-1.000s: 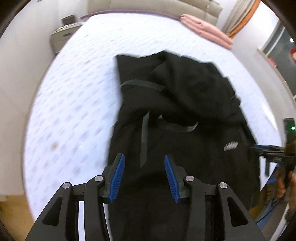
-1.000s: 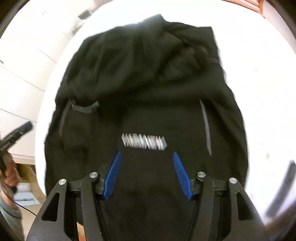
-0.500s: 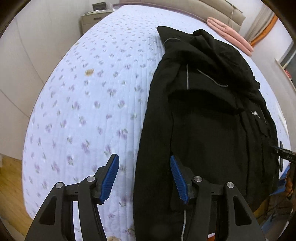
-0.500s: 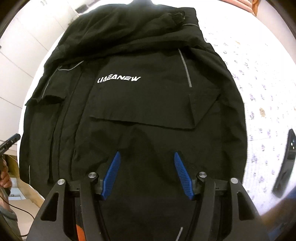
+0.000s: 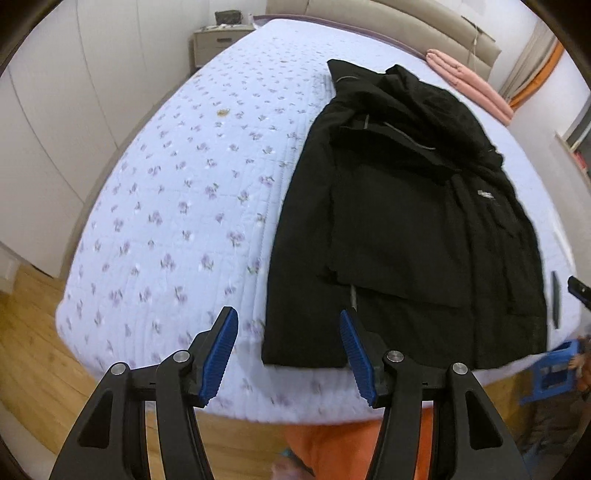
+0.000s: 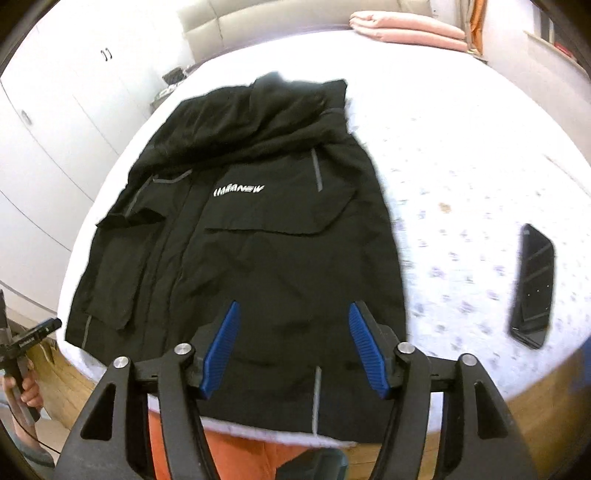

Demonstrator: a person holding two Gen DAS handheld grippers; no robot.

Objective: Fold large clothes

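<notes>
**Black jacket lies flat on the bed, both claws empty above its hem**

Black jacket [image 5: 399, 229] is spread on the bed [image 5: 177, 206], a pale quilt dotted with small purple flowers. In the left wrist view it fills the right half of the frame, hem toward the bottom edge, collar and bunched hood toward the upper centre. In the right wrist view the jacket [image 6: 258, 258] takes the centre and left of the frame, white lettering [image 6: 239, 190] on its chest, grey strips on both shoulders and a flap folded over at the left.

The left gripper [image 5: 289, 354] hangs over the near edge of the bed at the bottom centre, its blue pads standing moderately wide apart with nothing between them; the jacket's lower left corner shows in the gap beyond. The right gripper [image 6: 294, 347] hovers over the hem at the bottom centre, its jaws opening, gripping nothing.

A dark phone [image 6: 533, 286] lies on the quilt at the right of the right wrist view, well apart from the jacket. Folded pink bedding [image 5: 469, 86] sits at the upper right near the beige headboard [image 5: 369, 22]. A nightstand [image 5: 218, 40] stands at the upper left. Wooden floor [image 5: 33, 354] shows at the lower left.
</notes>
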